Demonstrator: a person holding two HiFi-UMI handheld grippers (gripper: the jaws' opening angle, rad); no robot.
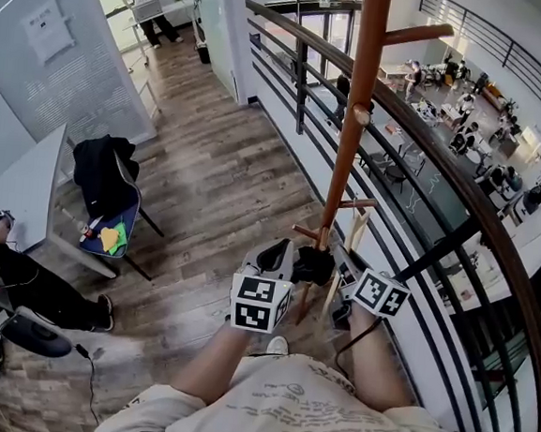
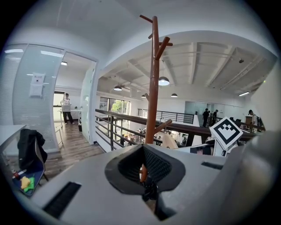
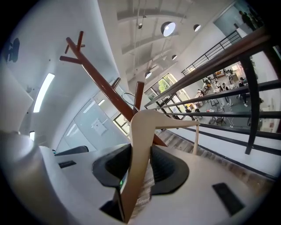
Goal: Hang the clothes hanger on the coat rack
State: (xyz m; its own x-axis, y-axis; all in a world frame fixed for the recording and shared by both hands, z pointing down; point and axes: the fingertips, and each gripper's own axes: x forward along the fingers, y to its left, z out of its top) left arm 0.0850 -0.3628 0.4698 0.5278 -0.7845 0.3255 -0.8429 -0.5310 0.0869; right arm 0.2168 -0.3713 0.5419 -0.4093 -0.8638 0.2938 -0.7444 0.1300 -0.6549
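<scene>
Right tongs [image 3: 141,151]: closed on item 1, with the dark pads pressed against both flat faces of a pale arm and held apart only by its thickness.

Item 1, clothes hanger [image 3: 141,127]: pale wood and curved at the shoulder. 1 arm runs down through the pads, and the other reaches out to the right, toward the railing [image 3: 228,57]. A thin dark wire shows above the bend and is probably the hook, though it is too fine to be sure. The hanger sits low in front of the person, close beside the foot of item 2, and is not on any peg.

Item 2, coat rack [image 1: 360,105]: red-brown wooden pole with angled pegs. 1 peg [image 1: 414,32] is high up, and shorter ones stand out near the base.

Left tongs [image 2: 143,158]: the pads are drawn nearly together, leaving only a slit through which the pole shows. Nothing visible is held.

Handling, as judged:
- The hanger looks light, rigid and smooth-finished, and not fragile.
- The present hold is on 1 arm, off-centre, so the free arm may lever the piece round in the pads when it is lifted.
- A firmer place to grip would be the thick middle just under the hook, flat faces against the pads, leaving the hook clear to pass over a peg.
- Smooth wood against a smooth peg may slide, so the hook should seat fully before release.
</scene>
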